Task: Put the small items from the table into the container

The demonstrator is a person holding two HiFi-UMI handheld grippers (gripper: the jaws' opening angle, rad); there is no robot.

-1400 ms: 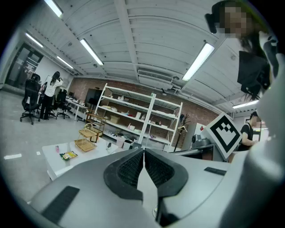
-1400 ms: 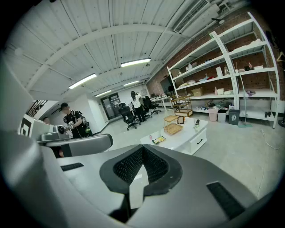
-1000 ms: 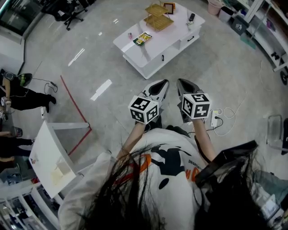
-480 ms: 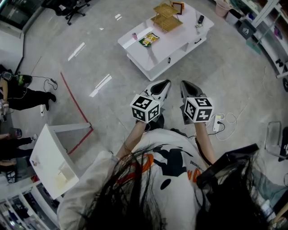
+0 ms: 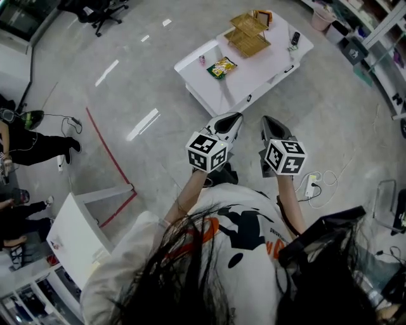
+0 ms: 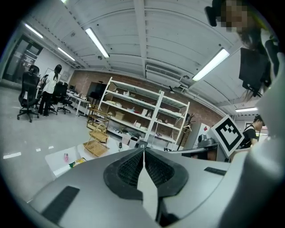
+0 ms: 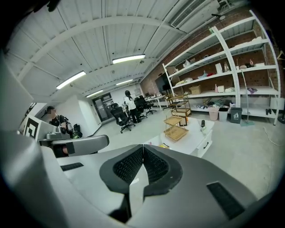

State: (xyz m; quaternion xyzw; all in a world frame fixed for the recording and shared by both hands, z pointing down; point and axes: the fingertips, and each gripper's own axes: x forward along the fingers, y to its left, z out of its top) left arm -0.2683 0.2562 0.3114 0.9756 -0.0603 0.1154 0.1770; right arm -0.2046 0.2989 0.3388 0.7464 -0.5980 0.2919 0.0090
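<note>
A low white table (image 5: 254,75) stands on the floor ahead of me. On it are a two-tier wicker basket (image 5: 248,33), a green and yellow snack packet (image 5: 222,66), a small pink can (image 5: 202,59) and a black handset (image 5: 295,38). My left gripper (image 5: 236,118) and right gripper (image 5: 266,120) are held side by side in the air, short of the table. Both are shut with nothing in them. In the left gripper view the closed tips (image 6: 143,149) point past the basket (image 6: 95,144). The right gripper's tips (image 7: 143,146) are level with the basket (image 7: 175,127).
A power strip with a white cable (image 5: 312,184) lies on the floor at the right. Red tape (image 5: 104,149) marks the floor on the left, by a second white table (image 5: 73,235). Metal shelving (image 6: 147,120) lines the far wall. Office chairs (image 5: 95,9) stand at the back left.
The person has walked on with both grippers, and the white table now sits further right in the head view. Both pairs of jaws stay shut and empty.
</note>
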